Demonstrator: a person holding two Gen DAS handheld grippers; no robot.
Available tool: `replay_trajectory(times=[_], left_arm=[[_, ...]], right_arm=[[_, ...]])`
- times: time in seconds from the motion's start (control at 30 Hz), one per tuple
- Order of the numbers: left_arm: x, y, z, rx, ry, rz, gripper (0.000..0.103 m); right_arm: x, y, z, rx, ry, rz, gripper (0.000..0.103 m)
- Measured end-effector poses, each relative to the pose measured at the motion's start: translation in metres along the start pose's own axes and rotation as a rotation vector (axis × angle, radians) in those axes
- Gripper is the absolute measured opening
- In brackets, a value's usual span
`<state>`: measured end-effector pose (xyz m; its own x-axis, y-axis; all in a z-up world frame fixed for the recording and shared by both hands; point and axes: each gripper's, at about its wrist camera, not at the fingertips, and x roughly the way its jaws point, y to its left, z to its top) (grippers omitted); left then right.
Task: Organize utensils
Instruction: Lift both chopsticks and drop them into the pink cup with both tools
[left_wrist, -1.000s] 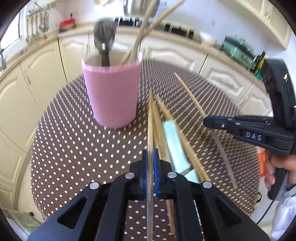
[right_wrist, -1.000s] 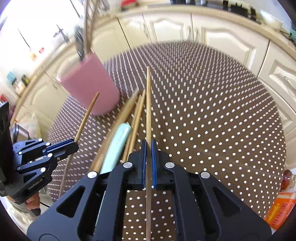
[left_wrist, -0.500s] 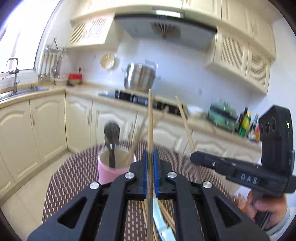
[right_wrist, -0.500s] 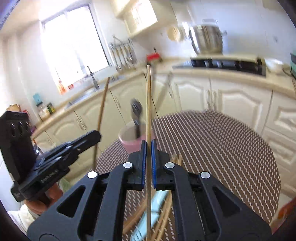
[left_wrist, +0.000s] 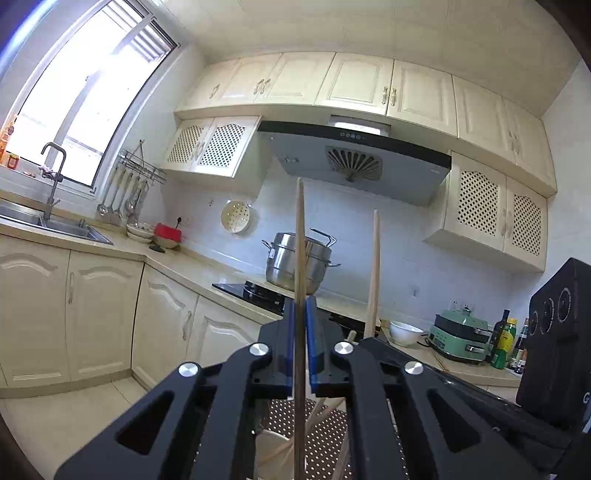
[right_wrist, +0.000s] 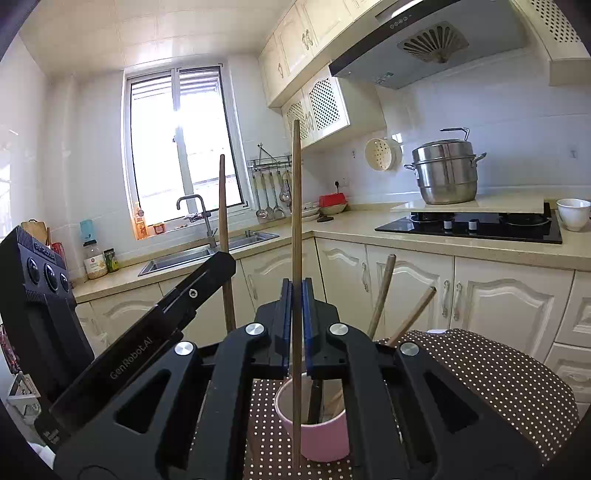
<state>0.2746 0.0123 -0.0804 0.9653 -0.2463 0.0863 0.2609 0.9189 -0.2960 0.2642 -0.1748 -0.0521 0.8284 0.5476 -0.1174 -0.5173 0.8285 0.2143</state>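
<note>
My left gripper (left_wrist: 300, 306) is shut on a wooden chopstick (left_wrist: 300, 236) that stands upright. My right gripper (right_wrist: 296, 291) is shut on another wooden chopstick (right_wrist: 296, 199), also upright, its lower end over the pink cup (right_wrist: 321, 439). The cup stands on the dotted brown table (right_wrist: 491, 373) and holds several chopsticks (right_wrist: 380, 295) and a dark utensil. In the right wrist view the left gripper (right_wrist: 221, 264) and its chopstick (right_wrist: 224, 221) show at left. In the left wrist view the right gripper's chopstick (left_wrist: 374, 269) rises at right, and the cup rim (left_wrist: 269, 443) shows low between my fingers.
Behind are kitchen cabinets, a sink (right_wrist: 207, 254), a black hob (right_wrist: 469, 225) with a steel pot (right_wrist: 445, 173), a white bowl (right_wrist: 572, 212) and a green appliance (left_wrist: 461, 336) on the counter.
Both grippers rose from the table and tilted up, so the held chopsticks turned from lying flat to upright. The right one now hangs over the pink cup.
</note>
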Motion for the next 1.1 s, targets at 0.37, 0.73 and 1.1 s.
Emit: replay_trajectory(times=[0.37,0.73,1.1], left_arm=[[0.029,0.021,-0.004,-0.009,-0.125,0.083,0.006],[0.037,0.031,-0.037,0.036,-0.025,0.112,0.006],[0.018,0.043,-0.038,0.01,0.074,0.175,0.038]], right_arm=[[0.03,-0.011,0.002,-0.005,-0.08,-0.011,0.006],[0.039,-0.021,-0.025,0.001,-0.019,-0.037,0.006],[0.027,-0.013,-0.037,-0.009,0.018,-0.054,0.006]])
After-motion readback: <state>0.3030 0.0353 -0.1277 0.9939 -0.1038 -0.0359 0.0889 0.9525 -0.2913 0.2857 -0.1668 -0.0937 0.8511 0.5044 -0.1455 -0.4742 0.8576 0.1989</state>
